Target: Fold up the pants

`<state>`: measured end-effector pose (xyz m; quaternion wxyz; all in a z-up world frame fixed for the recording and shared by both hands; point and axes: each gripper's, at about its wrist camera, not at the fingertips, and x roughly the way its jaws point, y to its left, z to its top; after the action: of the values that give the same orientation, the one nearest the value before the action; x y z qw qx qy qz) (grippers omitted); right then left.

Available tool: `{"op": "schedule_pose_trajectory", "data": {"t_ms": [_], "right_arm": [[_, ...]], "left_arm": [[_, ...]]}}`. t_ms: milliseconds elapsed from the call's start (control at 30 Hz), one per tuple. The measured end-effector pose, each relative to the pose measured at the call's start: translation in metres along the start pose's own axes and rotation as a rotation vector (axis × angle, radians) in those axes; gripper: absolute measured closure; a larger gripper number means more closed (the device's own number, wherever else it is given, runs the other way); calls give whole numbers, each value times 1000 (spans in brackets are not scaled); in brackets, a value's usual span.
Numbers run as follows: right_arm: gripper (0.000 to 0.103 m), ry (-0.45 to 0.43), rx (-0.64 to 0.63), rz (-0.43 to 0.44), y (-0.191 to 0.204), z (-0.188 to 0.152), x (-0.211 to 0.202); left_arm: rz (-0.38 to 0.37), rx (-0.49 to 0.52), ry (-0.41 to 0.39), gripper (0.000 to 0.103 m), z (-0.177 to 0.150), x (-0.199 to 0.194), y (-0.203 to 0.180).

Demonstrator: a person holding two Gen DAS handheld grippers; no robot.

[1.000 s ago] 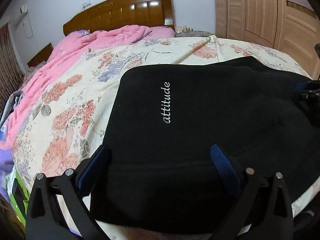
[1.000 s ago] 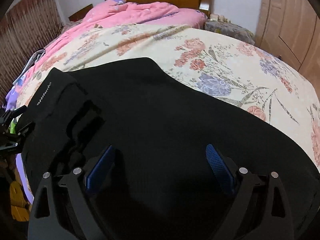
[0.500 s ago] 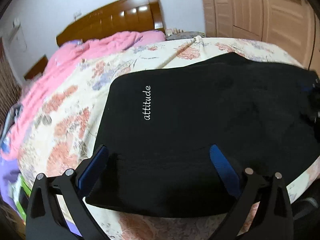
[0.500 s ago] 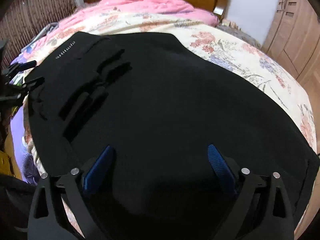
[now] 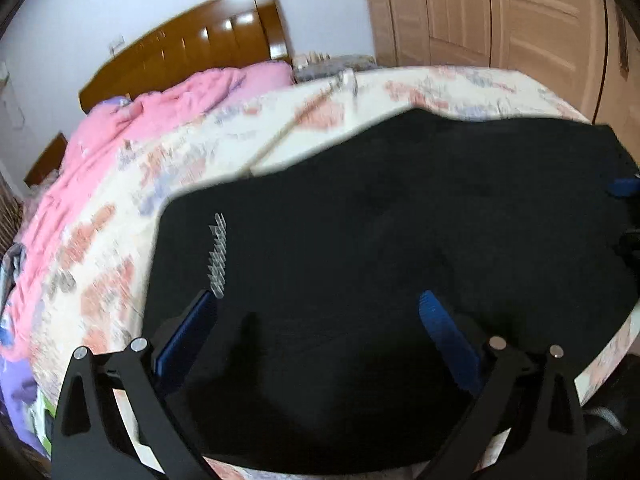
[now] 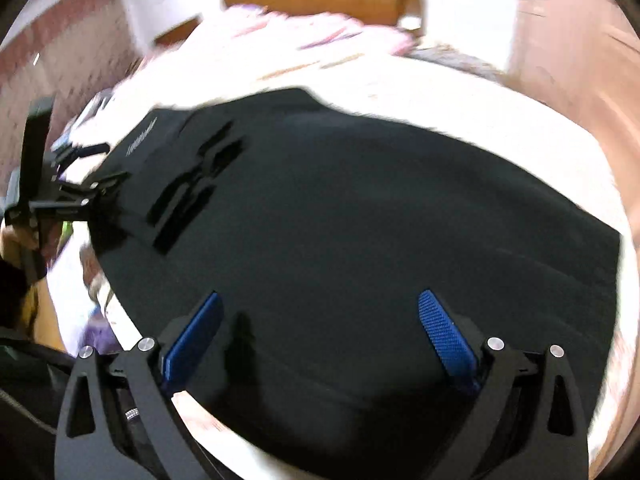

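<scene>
Black pants [image 5: 360, 240] lie spread flat across the near part of a floral bedspread [image 5: 280, 132]. A white "attitude" print [image 5: 217, 256] marks their left end. My left gripper [image 5: 316, 300] is open and empty, hovering over the pants' near left edge. My right gripper [image 6: 320, 300] is open and empty above the pants [image 6: 360, 220] near their front edge, to the right. The left gripper shows in the right wrist view [image 6: 80, 172] at the pants' left end. Both views are motion-blurred.
A pink quilt [image 5: 132, 148] is bunched at the far left under a wooden headboard [image 5: 192, 48]. Wooden wardrobe doors [image 5: 500, 12] stand at the right. Purple and green items [image 5: 24, 396] lie past the bed's left edge.
Both grippers have pulled back and risen, staying open. More of the pants and the bed's near edge shows in both views; the pants now lie flat.
</scene>
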<state>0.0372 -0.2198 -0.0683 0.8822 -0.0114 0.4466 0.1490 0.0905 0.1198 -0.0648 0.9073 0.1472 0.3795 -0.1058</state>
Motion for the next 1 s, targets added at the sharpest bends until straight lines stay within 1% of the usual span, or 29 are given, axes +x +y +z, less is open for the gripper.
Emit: {"op": "schedule_pose_trajectory", "data": {"t_ms": [33,100,133,167,233,267,333,367,400,467,500,533,567,600,700,733,800,833,900,933,1000], "right_arm": [[8,-27,47,0,-14,-3,-11],[8,-107,185,8,-46,-15,-40],[8,-157,273,14,-64,-24,-58],[8,-187,324,18,-73,-31,-68],[8,-256,453,16,-96,-54,-94],[8,-274,498,9,-103,-64,-102],[7,-291,591,-25,-117,-84,-113],[7,-279,644,-46,-125,-95,-116],[7,-263,669,-48,-130,-101,-116],[7,-231,742,-23,-141,-115,-112],[7,-223,767,11,-145,-118,-109],[7,-216,775,33,-145,-118,-106],[8,-205,773,43,-144,-116,-102],[8,-192,761,40,-141,-111,-96],[8,-116,735,40,-137,-97,-75],[4,-97,739,51,-135,-91,-67],[4,-78,718,55,-132,-86,-62],[4,-65,709,49,-130,-84,-61],[5,-52,721,66,-129,-84,-59],[5,-49,718,68,-127,-84,-60],[11,-48,721,71,-130,-88,-61]], "left_arm": [[-11,6,-36,2,9,-8,-4],[-67,16,-95,2,28,-18,-13],[-92,29,-126,2,40,-20,-20],[-100,50,-148,2,51,-18,-30],[-76,110,-162,2,72,-7,-50],[-62,146,-167,2,80,0,-62],[-63,193,-163,2,92,14,-81],[-74,205,-155,2,97,23,-87],[-90,215,-138,2,102,35,-93],[-102,216,-103,2,105,54,-92],[-112,209,-79,2,104,63,-92],[-129,193,-41,2,100,73,-89],[-124,184,-5,2,95,81,-86],[-101,184,21,2,90,87,-83],[-109,179,52,1,88,92,-79],[-97,190,60,1,87,93,-79],[-55,232,50,1,86,94,-87],[-44,242,44,1,86,93,-89],[-30,249,33,1,85,91,-90],[-8,249,21,1,85,87,-92],[24,245,-23,2,90,68,-97]]}}
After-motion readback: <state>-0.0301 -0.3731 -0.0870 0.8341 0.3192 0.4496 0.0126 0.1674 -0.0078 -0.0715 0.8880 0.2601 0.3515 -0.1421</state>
